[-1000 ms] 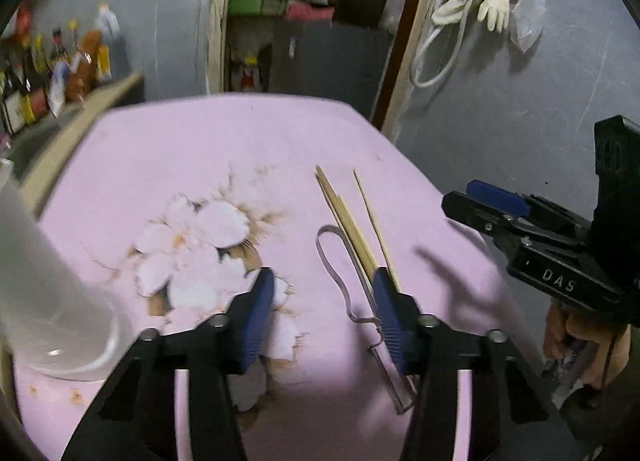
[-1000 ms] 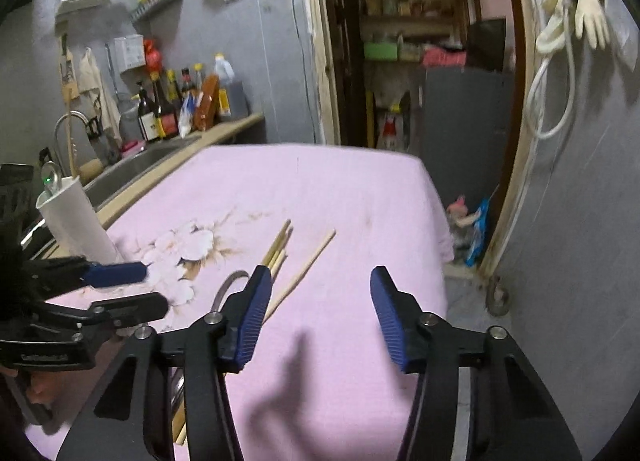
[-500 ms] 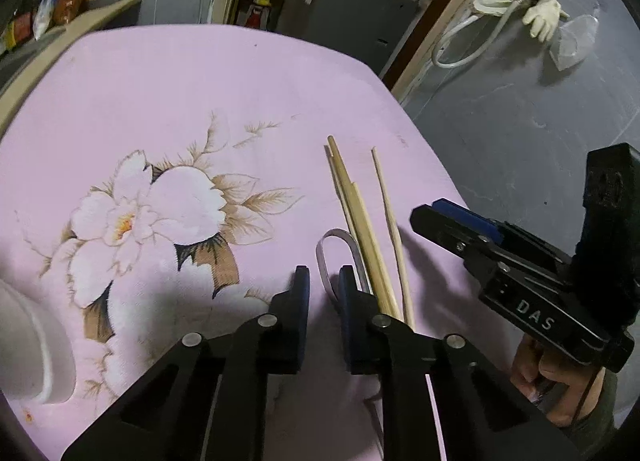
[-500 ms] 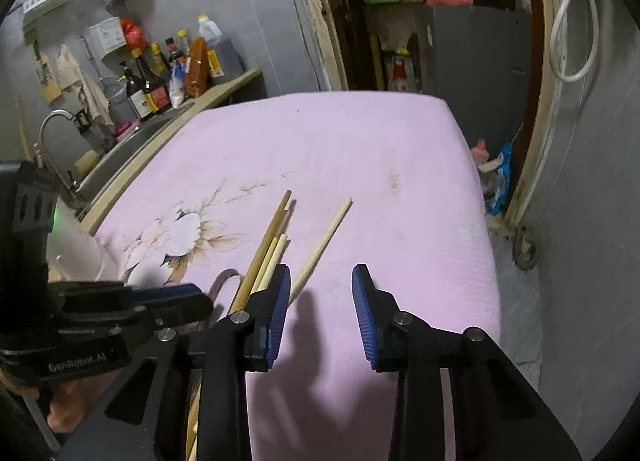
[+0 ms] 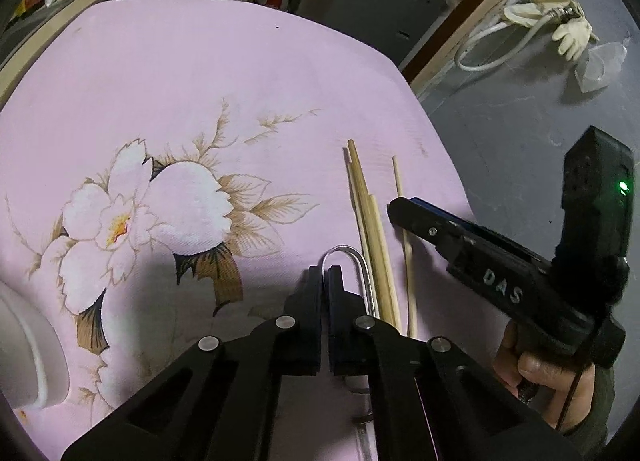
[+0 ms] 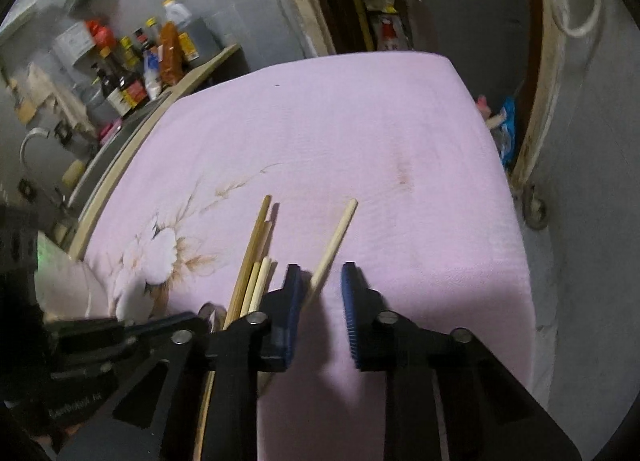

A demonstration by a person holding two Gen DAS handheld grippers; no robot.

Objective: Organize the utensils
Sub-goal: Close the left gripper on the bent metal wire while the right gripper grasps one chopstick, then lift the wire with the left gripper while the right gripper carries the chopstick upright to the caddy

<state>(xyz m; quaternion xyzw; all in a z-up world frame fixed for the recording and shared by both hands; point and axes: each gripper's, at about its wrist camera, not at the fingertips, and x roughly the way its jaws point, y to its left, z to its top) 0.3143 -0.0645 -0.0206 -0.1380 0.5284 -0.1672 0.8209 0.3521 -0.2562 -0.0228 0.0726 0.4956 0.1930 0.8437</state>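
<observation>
Chopsticks (image 5: pixel 370 229) lie on the pink bench (image 5: pixel 200 73) beside a wire loop (image 5: pixel 352 261). One stick (image 6: pixel 334 245) lies apart. Left tool (image 5: pixel 325 275) has just pinched closed, empty; right tool (image 6: pixel 320 293), narrowing, straddles that stick without touching.

Left gripper (image 5: pixel 325 275) angled steeply down, fingers (image 5: pixel 335 289) pressed together, nothing visible between them. Right gripper (image 6: pixel 322 285) also pitched down, fingers (image 6: pixel 294 293) just been closing, narrow gap left, pads not pressing on anything. Bare hand (image 5: pixel 536 371) wrapped round right gripper's handle, seen from left wrist view.
</observation>
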